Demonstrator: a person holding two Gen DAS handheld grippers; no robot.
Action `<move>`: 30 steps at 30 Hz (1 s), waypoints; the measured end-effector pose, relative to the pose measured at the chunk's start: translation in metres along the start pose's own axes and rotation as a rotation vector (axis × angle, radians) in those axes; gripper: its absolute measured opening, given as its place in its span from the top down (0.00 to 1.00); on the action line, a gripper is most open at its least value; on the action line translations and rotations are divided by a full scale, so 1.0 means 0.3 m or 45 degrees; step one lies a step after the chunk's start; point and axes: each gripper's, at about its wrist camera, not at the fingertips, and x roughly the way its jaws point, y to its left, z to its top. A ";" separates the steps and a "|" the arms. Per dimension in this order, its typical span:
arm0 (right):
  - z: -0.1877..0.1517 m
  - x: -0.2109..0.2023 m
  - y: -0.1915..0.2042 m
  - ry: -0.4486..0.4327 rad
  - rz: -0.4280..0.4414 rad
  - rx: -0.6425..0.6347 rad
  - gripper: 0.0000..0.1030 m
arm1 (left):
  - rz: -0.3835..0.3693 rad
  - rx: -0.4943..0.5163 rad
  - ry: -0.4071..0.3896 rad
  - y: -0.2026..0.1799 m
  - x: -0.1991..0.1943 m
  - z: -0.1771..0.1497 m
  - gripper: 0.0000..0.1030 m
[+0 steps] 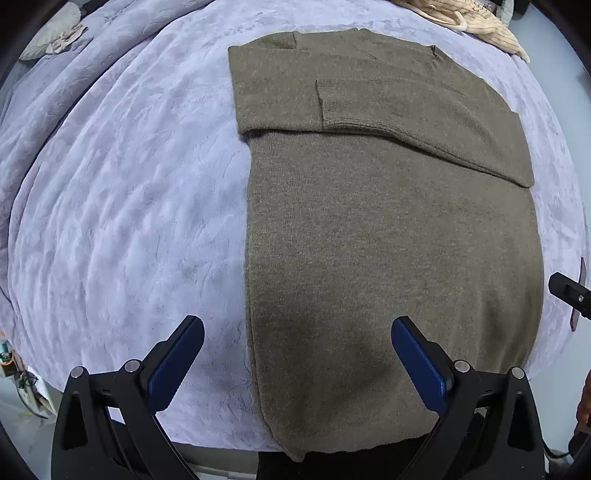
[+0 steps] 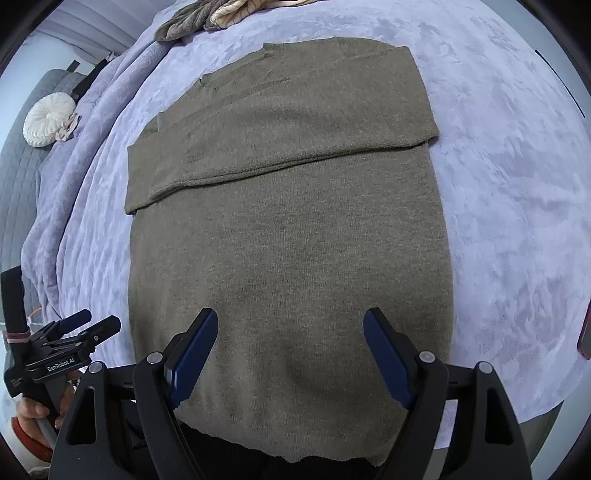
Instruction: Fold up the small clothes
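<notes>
An olive-brown knit sweater (image 1: 388,240) lies flat on the lavender blanket (image 1: 129,221), both sleeves folded across its chest near the far end. Its hem hangs over the near edge of the bed. My left gripper (image 1: 297,332) is open and empty, hovering above the sweater's near left edge. In the right wrist view the sweater (image 2: 288,240) fills the middle, and my right gripper (image 2: 290,325) is open and empty above its lower part. The left gripper (image 2: 85,325) also shows at the left edge there, held by a hand.
A cream knit garment (image 1: 476,22) lies at the far edge of the bed, with a grey one (image 2: 184,22) beside it. A round white cushion (image 2: 48,118) rests on a grey quilted surface at far left. A dark phone-like object (image 2: 585,332) lies at the right edge.
</notes>
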 end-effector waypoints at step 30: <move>-0.232 0.034 -0.035 0.080 -0.068 0.234 0.19 | -0.232 0.218 0.140 0.100 0.069 -0.136 0.02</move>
